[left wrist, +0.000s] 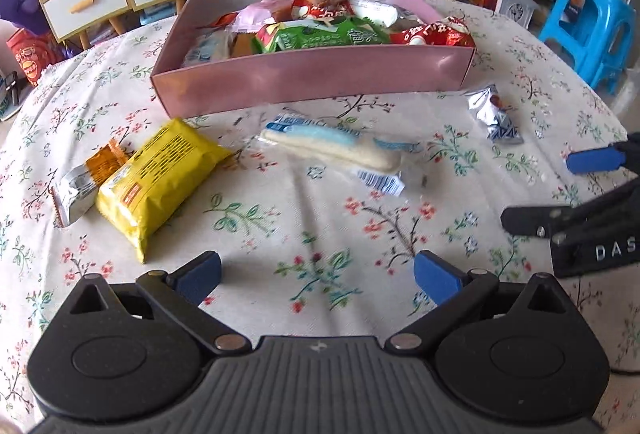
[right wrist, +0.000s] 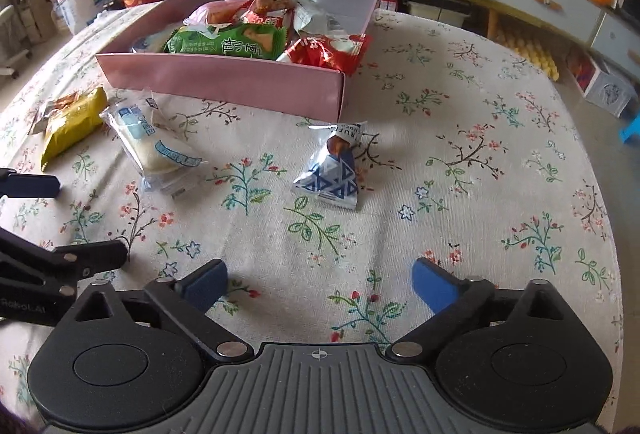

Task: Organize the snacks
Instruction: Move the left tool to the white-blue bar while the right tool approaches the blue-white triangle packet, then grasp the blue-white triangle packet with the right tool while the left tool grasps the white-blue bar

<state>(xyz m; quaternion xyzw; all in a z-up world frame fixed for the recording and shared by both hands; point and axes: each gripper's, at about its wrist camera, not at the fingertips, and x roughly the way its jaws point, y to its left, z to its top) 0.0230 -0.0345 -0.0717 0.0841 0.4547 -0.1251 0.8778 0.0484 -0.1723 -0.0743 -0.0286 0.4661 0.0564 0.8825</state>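
Behind yellow pack (left wrist: 160, 185): orange pack (left wrist: 86, 183) half-hidden.

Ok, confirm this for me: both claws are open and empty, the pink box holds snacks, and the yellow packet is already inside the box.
One thing is wrong: the yellow packet is not inside the pink box; the left wrist view shows it lying on the tablecloth in front of it. The rest holds: the left claw and right claw are open and empty, and the box holds snacks.
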